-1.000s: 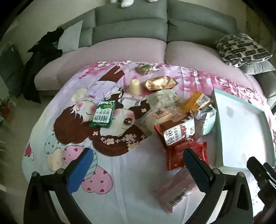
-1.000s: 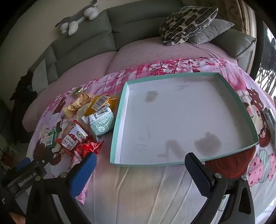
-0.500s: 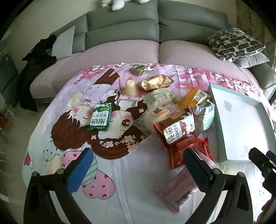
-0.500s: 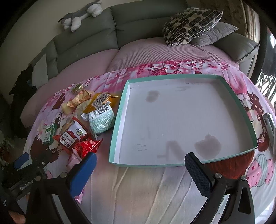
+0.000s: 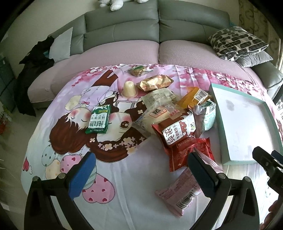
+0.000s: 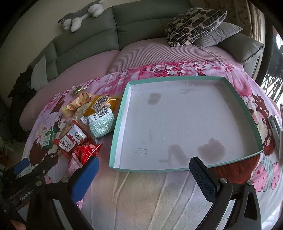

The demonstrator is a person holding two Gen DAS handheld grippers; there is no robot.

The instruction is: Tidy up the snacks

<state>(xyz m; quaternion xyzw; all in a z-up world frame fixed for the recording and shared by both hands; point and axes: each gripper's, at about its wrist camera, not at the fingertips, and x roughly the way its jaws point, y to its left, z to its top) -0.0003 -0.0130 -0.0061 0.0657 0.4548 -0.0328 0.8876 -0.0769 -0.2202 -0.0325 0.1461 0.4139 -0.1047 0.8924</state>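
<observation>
A pile of snack packets lies on a pink cartoon cloth: a green biscuit pack [image 5: 99, 122], a red-and-white pack [image 5: 175, 132], a red wrapper [image 5: 189, 154], a pink packet [image 5: 182, 194], a gold pack [image 5: 155, 82] and a jelly cup [image 5: 130, 88]. A shallow teal-rimmed tray [image 6: 122, 108] stands empty to their right; it also shows in the left wrist view [image 5: 219, 123]. My left gripper [image 5: 141, 175] is open above the cloth, near the pink packet. My right gripper [image 6: 144, 177] is open before the tray's near edge.
A grey sofa [image 5: 122, 30] with patterned cushions [image 6: 194, 24] stands behind the table. A plush toy [image 6: 81, 16] lies on its back. Dark clothing [image 5: 33, 70] hangs at the left. A metal object [image 6: 275, 127] lies at the right edge.
Both grippers have drawn back and risen slightly, so the view tilts up and more sofa shows. Nothing was grasped and the snacks have not moved.
</observation>
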